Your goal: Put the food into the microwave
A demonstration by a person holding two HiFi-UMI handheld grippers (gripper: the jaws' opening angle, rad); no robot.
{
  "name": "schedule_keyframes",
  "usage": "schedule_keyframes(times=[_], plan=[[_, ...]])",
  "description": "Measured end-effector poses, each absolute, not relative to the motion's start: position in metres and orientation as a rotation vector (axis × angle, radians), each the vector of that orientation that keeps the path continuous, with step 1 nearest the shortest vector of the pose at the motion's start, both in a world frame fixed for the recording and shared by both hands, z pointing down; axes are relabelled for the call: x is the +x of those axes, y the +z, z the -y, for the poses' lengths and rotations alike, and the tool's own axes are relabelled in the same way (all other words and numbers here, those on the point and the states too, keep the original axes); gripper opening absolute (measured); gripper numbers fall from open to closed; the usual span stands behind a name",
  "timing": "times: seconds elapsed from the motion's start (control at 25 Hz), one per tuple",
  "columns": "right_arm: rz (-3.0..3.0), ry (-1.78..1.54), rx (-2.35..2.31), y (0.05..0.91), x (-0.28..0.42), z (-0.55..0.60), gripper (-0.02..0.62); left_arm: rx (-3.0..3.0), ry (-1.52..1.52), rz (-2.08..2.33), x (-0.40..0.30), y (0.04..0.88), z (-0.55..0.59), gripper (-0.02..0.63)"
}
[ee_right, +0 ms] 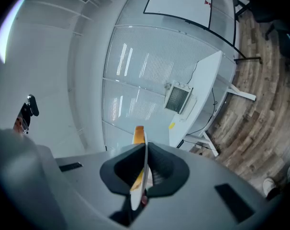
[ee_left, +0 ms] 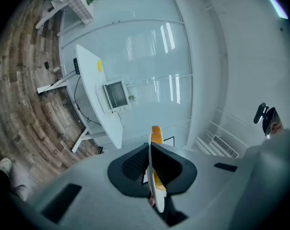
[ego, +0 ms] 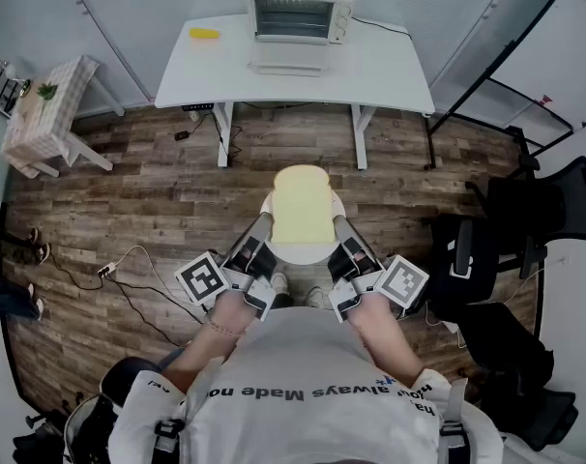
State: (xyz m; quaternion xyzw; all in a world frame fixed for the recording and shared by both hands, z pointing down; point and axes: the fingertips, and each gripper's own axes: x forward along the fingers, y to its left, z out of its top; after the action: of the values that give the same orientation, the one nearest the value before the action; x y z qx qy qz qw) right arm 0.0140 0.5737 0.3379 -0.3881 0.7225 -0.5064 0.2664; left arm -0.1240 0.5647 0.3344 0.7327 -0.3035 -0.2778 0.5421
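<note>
A big pale-yellow slice of bread (ego: 303,206) lies on a white plate (ego: 303,252), which I hold level in front of my body. My left gripper (ego: 263,224) is shut on the plate's left rim and my right gripper (ego: 340,226) on its right rim. In the left gripper view the plate (ee_left: 157,191) shows edge-on between the jaws of the left gripper (ee_left: 150,150), with the bread's crust (ee_left: 156,135) past it. The right gripper view shows the same: plate (ee_right: 137,195), crust (ee_right: 138,134), right gripper (ee_right: 145,150). The microwave (ego: 301,8) stands far ahead on a white table (ego: 390,71), its door folded down.
A small yellow object (ego: 204,34) lies on the table's left part. A little table with a checked cloth (ego: 43,114) stands at the left, black office chairs (ego: 525,225) at the right. Cables (ego: 129,269) run over the wooden floor. Glass walls close off the back.
</note>
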Motion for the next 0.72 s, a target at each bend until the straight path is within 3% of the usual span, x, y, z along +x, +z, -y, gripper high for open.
schedule_keyframes(times=[0.72], plan=[[-1.938, -1.346, -1.092, 0.341, -0.029, -0.541, 0.021, 1.723, -0.641, 0.679, -0.166, 0.343, -0.529, 0.018]])
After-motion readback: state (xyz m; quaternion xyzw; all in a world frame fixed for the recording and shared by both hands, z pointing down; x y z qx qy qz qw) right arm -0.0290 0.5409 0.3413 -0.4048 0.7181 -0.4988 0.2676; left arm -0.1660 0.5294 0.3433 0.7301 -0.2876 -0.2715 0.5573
